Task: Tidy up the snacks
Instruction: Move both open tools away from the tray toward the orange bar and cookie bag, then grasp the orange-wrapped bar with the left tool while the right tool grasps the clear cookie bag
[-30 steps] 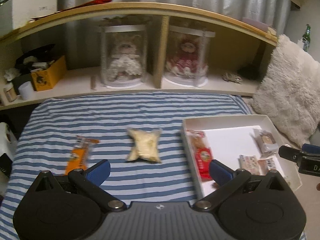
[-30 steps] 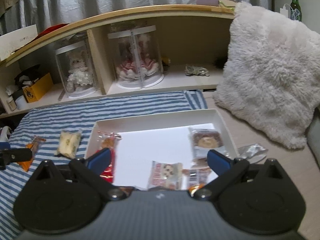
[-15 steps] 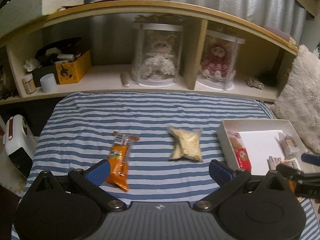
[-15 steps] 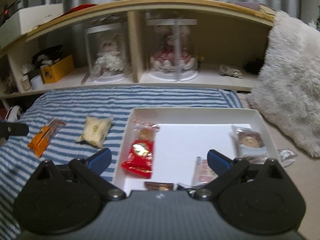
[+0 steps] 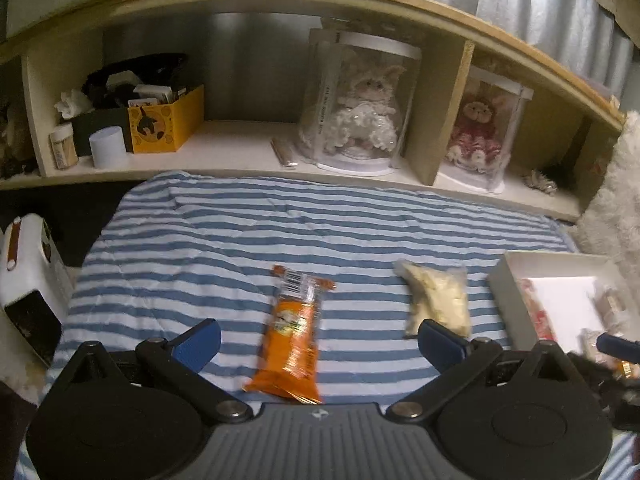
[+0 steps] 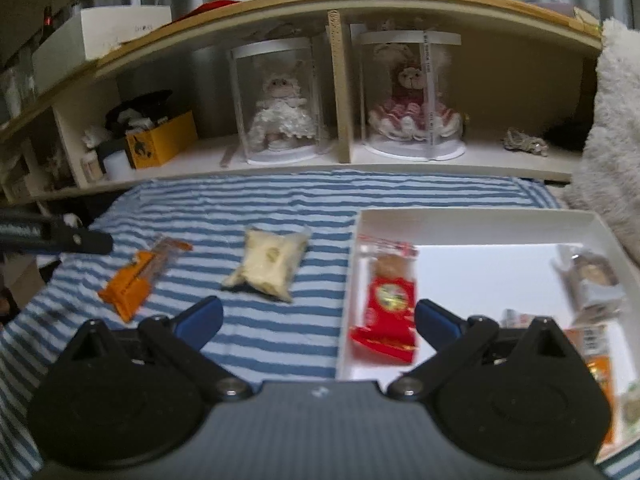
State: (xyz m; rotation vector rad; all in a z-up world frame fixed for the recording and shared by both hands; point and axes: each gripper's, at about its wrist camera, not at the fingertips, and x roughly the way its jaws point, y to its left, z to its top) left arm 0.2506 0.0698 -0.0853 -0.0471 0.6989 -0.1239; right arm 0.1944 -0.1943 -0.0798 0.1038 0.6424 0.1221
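An orange snack packet (image 5: pixel 294 332) lies on the striped blanket, right between the open fingers of my left gripper (image 5: pixel 319 340). A pale yellow snack bag (image 5: pixel 438 304) lies to its right. In the right wrist view the orange packet (image 6: pixel 138 278) and the yellow bag (image 6: pixel 270 264) lie left of a white tray (image 6: pixel 472 220). The tray holds a red packet (image 6: pixel 390 304) and several other snacks. My right gripper (image 6: pixel 318 320) is open and empty, over the tray's left edge. The left gripper's finger (image 6: pixel 56 236) shows at far left.
A wooden shelf (image 6: pixel 340 100) at the back holds two dolls in clear cases (image 6: pixel 280 108), a yellow box (image 5: pixel 164 120) and small jars. A fluffy white pillow (image 6: pixel 612 140) stands at the right. A white appliance (image 5: pixel 28 280) sits left of the blanket.
Both grippers have swung left. The left gripper has moved from near the tray to over the orange packet. The right gripper has moved from the tray's middle to its left edge.
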